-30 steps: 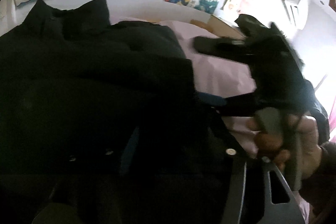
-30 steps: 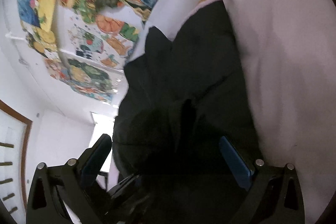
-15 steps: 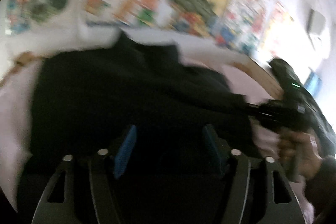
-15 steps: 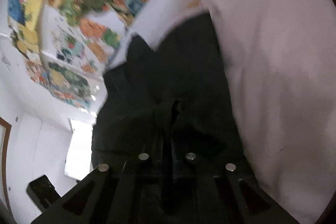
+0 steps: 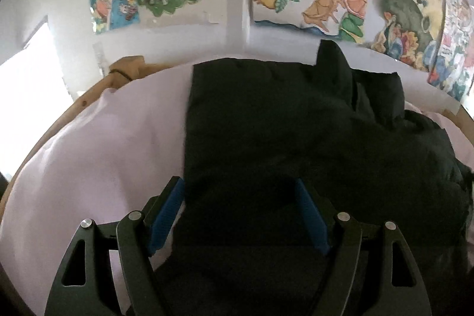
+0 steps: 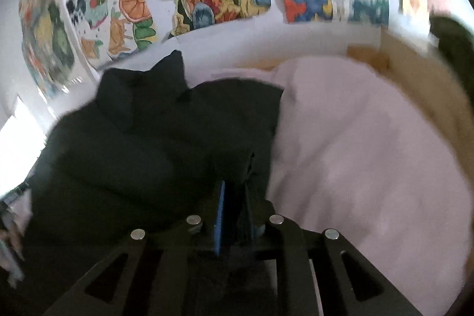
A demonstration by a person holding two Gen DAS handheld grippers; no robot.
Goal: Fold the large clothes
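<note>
Folding is partway: black jacket lies bunched on the bed; right gripper pinches its cloth, its jaws just eased slightly; left gripper has just spread its jaws, gripping nothing.

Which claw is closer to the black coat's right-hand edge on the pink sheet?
Right. The right claw pinches the coat there; the left claw hangs open over its opposite edge.

Two wrist fisheyes, each angled down along its gripper's fingers, close over the black garment on the pink sheet; both share garment, sheet and postered wall.
</note>
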